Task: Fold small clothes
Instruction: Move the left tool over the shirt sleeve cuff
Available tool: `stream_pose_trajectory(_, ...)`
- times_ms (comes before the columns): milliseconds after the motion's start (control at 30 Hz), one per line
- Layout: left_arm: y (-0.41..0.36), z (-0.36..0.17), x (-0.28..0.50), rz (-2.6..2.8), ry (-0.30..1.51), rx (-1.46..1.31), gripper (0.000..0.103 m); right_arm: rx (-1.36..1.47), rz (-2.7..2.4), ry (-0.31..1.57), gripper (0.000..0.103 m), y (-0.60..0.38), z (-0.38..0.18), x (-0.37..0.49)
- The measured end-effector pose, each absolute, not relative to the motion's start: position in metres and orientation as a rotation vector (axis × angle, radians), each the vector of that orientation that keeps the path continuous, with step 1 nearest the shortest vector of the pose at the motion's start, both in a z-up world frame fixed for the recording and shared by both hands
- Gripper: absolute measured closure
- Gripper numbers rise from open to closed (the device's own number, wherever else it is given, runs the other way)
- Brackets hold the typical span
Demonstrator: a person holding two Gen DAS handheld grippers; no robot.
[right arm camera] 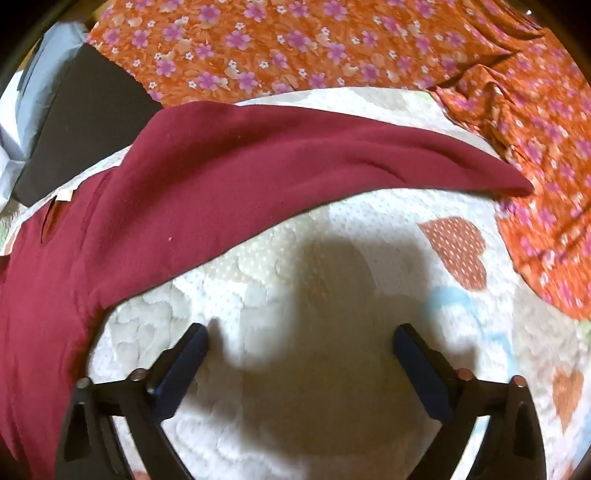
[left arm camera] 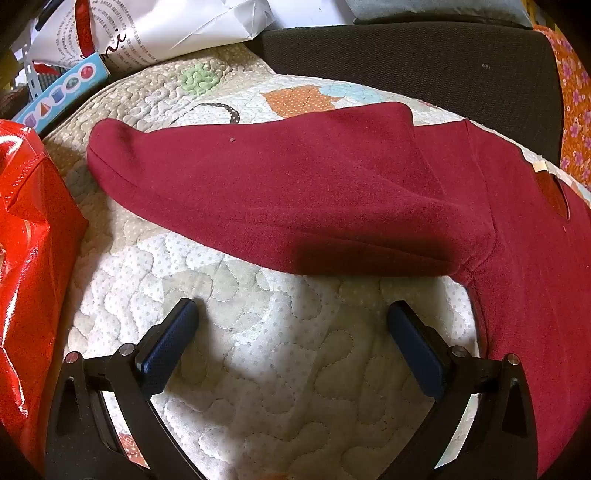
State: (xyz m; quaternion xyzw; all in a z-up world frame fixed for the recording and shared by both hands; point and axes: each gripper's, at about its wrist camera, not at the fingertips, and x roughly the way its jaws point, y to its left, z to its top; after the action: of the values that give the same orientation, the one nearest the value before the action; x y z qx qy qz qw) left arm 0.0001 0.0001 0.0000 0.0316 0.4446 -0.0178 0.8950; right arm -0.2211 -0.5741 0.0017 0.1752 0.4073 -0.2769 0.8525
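Observation:
A dark red long-sleeved top (left arm camera: 314, 195) lies spread on a quilted patchwork cover (left arm camera: 258, 350). In the left wrist view one sleeve stretches to the left and the body runs down the right side. My left gripper (left arm camera: 291, 314) is open and empty, just short of the sleeve's near edge. In the right wrist view the top (right arm camera: 221, 166) shows its other sleeve stretching right, with the neck opening (right arm camera: 51, 218) at far left. My right gripper (right arm camera: 301, 336) is open and empty over the cover (right arm camera: 332, 295), short of that sleeve.
A shiny red bag (left arm camera: 26, 277) stands close at the left. A white printed bag (left arm camera: 159, 29) and a blue box (left arm camera: 62, 92) lie behind. A dark cushion (left arm camera: 406, 62) lies at the back. Orange flowered cloth (right arm camera: 369, 48) lies behind and to the right.

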Motion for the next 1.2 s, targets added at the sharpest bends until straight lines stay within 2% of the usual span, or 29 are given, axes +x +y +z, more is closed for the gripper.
stream_pose_trajectory(100,0.000,0.000,0.000,-0.037,0.920,0.066,0.000,0.389,-0.606,0.827,0.013,-0.568,0.016,-0.233)
stream_pose_trajectory(333,0.002,0.002,-0.003,-0.035,0.950,0.059,0.000,0.367,-0.621,0.620,0.013,-0.523,0.056,-0.257)
stream_pose_trajectory(500,-0.005,0.016,-0.010,0.016,0.992,0.081,0.002,0.266,-0.569,0.570,0.013,-0.485,0.071,-0.249)
stream_pose_trajectory(767,-0.023,0.073,-0.036,-0.073,0.850,-0.005,0.003,0.171,-0.514,0.551,0.013,-0.449,0.078,-0.241)
stream_pose_trajectory(1200,-0.050,0.086,-0.041,-0.151,0.812,0.037,0.003,0.120,-0.476,0.628,0.013,-0.395,0.081,-0.219)
